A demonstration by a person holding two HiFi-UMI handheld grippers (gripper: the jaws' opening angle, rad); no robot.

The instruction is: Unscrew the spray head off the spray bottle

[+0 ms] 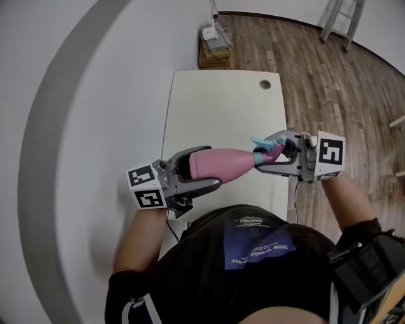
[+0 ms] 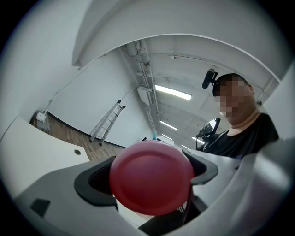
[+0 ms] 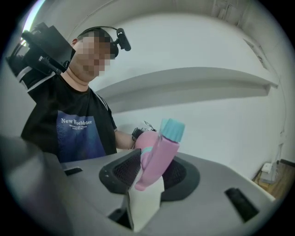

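Observation:
A pink spray bottle [image 1: 223,164] lies level in the air between both grippers, above the white table [image 1: 221,101]. My left gripper [image 1: 190,174] is shut on the bottle's wide bottom end, whose round red base [image 2: 151,177] fills the space between its jaws in the left gripper view. My right gripper [image 1: 273,158] is shut on the spray head [image 1: 267,149], pink with a teal nozzle. In the right gripper view the spray head [image 3: 159,154] sits between the black pads [image 3: 124,171], its teal nozzle [image 3: 173,129] sticking up. The joint between head and bottle neck is hidden by the jaws.
The table has a round cable hole [image 1: 264,83] at its far end. Beyond it stands a low wooden stand with a small white device [image 1: 215,44]. Wood floor [image 1: 316,76] lies to the right, a ladder [image 1: 345,19] at the far right. The person's torso is close below the grippers.

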